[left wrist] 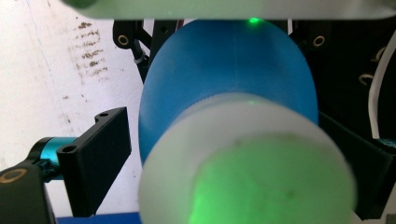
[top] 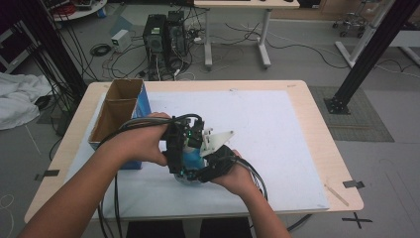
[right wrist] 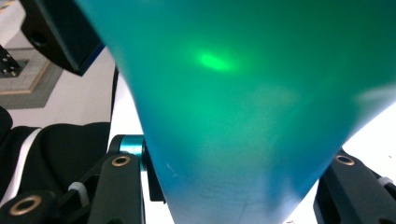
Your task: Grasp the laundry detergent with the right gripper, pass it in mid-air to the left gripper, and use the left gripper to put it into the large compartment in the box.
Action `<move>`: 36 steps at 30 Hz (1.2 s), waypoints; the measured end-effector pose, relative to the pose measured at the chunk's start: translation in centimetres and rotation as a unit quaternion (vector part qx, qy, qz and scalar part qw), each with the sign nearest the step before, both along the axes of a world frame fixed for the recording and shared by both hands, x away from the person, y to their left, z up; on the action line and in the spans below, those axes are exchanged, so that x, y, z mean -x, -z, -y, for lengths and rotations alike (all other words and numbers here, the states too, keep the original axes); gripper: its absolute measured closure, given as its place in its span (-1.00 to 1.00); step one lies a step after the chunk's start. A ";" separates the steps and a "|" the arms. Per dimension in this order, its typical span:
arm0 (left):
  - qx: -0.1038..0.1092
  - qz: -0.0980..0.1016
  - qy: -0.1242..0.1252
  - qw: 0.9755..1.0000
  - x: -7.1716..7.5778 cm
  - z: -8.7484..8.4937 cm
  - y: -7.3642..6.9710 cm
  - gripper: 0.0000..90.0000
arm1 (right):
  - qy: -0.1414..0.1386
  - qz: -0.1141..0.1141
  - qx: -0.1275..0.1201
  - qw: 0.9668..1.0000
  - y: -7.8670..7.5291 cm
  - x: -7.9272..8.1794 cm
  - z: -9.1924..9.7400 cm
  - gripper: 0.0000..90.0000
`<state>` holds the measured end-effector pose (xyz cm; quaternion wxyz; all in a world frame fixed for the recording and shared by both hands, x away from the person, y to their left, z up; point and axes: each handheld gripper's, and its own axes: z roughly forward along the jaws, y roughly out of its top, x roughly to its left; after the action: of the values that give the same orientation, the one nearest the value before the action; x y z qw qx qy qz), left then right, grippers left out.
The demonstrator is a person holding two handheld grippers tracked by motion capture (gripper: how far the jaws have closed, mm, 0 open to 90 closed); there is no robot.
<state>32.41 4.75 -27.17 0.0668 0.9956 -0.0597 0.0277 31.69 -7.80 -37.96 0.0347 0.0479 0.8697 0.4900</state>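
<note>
- High view: I have both hands meeting near the middle of the surface (top: 297,124), left tongs (top: 182,148) and right tongs (top: 210,166) around a blue bottle (top: 190,159), which is mostly hidden there.
- Left gripper view gives the white cap (left wrist: 247,163) up close between my left tongs (left wrist: 233,154), spread around it; I cannot tell whether they touch it.
- Right gripper view: right tongs (right wrist: 243,186) pinching the bottle's (right wrist: 233,93) blue body.
- Far left stands an open cardboard box (top: 116,111); beyond the surface, computer towers (top: 163,37) and cables on the floor.
</note>
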 end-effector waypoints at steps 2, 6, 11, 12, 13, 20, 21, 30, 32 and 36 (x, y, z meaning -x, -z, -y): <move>-0.003 0.004 0.000 1.000 0.0 0.1 0.1 -0.77 | 0.001 0.000 0.002 1.000 0.0 0.0 0.0 0.05; -0.001 0.003 -0.004 1.000 -0.1 0.0 0.0 -0.72 | 0.000 0.001 0.005 1.000 0.0 0.0 -0.1 0.05; -0.003 0.001 -0.005 1.000 -0.1 0.1 0.0 -0.65 | 0.000 0.002 0.005 1.000 0.0 0.0 -0.1 0.05; -0.003 0.000 -0.006 1.000 0.0 0.1 0.0 -0.64 | 0.000 0.003 0.005 1.000 0.0 0.0 -0.1 0.05; -0.003 0.000 -0.006 1.000 0.0 0.1 0.0 -0.63 | 0.000 0.003 0.005 1.000 0.0 0.0 -0.1 0.05; -0.006 0.001 -0.006 1.000 0.1 0.3 0.1 -0.53 | -0.004 0.005 0.006 1.000 0.1 -0.1 -0.2 0.05; -0.006 0.000 -0.006 1.000 0.1 0.3 0.1 -0.52 | 0.002 0.008 0.004 1.000 0.1 -0.1 -0.2 0.05; -0.009 0.001 -0.003 1.000 0.0 0.5 0.2 -0.44 | -0.004 0.000 0.005 1.000 0.1 0.0 -0.3 0.05; -0.010 0.002 -0.005 1.000 0.0 0.5 0.2 -0.43 | -0.006 -0.010 0.000 1.000 0.1 0.1 -0.3 0.05; -0.006 0.001 -0.010 1.000 0.1 0.4 0.3 -0.36 | -0.003 0.002 0.002 1.000 0.1 0.0 -0.3 0.05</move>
<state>32.29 4.34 -27.43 0.0608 0.9965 -0.0501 0.0292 31.70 -7.55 -38.01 0.0353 0.0443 0.8709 0.4882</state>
